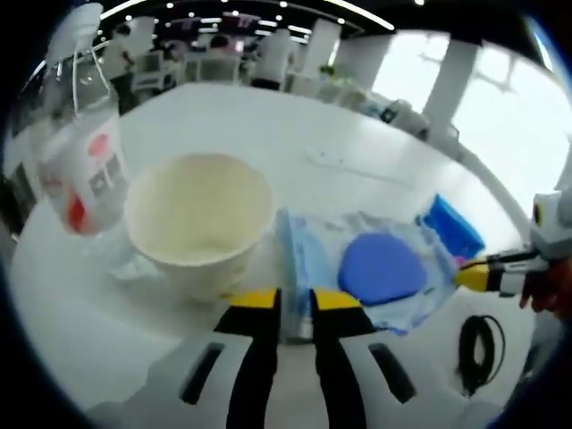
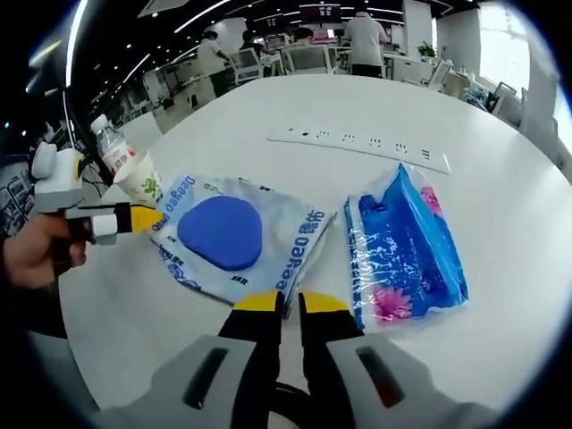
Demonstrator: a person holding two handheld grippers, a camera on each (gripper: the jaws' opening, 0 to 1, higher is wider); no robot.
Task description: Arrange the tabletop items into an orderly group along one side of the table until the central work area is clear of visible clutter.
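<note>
the flat wipes pack (image 2: 237, 239) lies between both grippers, its near edge at the tips of the right gripper (image 2: 284, 306) and its other edge at the left gripper (image 1: 295, 302), both with jaws nearly together, holding nothing i can tell.

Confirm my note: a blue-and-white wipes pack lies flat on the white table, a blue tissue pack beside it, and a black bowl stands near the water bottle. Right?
One detail is off: the bowl is cream, not black, as the left gripper view shows. The rest holds: the wipes pack lies flat on the white table, the tissue pack is beside it, and the bowl stands near the water bottle.
</note>
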